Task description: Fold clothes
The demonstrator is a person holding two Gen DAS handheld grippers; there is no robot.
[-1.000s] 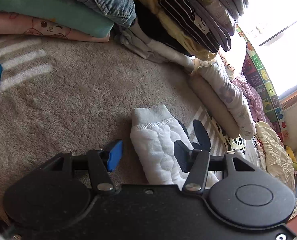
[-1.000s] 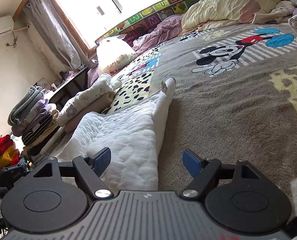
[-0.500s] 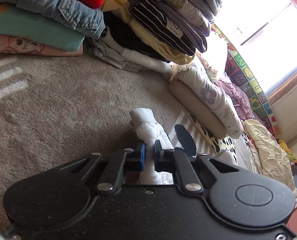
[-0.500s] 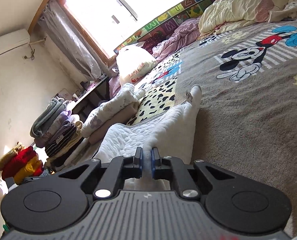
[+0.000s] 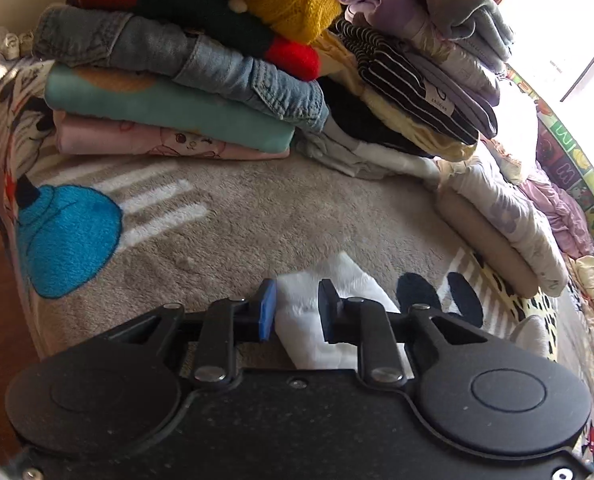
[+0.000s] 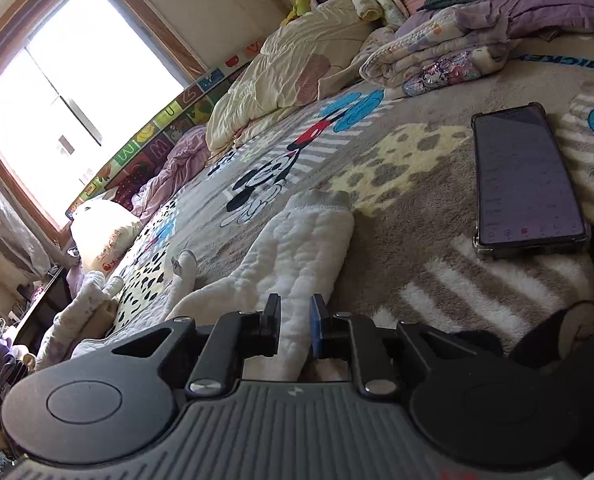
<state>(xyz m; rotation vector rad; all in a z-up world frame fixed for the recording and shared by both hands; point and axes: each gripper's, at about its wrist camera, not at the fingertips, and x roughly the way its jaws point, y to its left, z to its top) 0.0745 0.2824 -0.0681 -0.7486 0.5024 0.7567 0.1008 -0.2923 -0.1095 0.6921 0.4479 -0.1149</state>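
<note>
A white quilted garment point(image 6: 297, 248) lies on the grey cartoon-print blanket point(image 6: 397, 208), its ribbed cuff pointing away from me. My right gripper point(image 6: 295, 326) is shut on the garment's near end, which is bunched in the narrow gap between the pads. In the left wrist view the same white garment point(image 5: 353, 284) lies flat on the blanket point(image 5: 257, 208). My left gripper point(image 5: 297, 308) stands partly open over it, with the cloth passing under the right finger.
Two tall stacks of folded clothes point(image 5: 177, 92) point(image 5: 417, 80) stand just beyond the left gripper, with rolled bedding point(image 5: 497, 232) to their right. A phone point(image 6: 525, 176) lies on the blanket right of the garment. A cream quilt point(image 6: 297, 68) and folded blankets point(image 6: 457, 52) lie farther back.
Both grippers closed on the white garment, then carried it. The left jaws have since spread apart, and the right gripper has swung so that the phone is in view.
</note>
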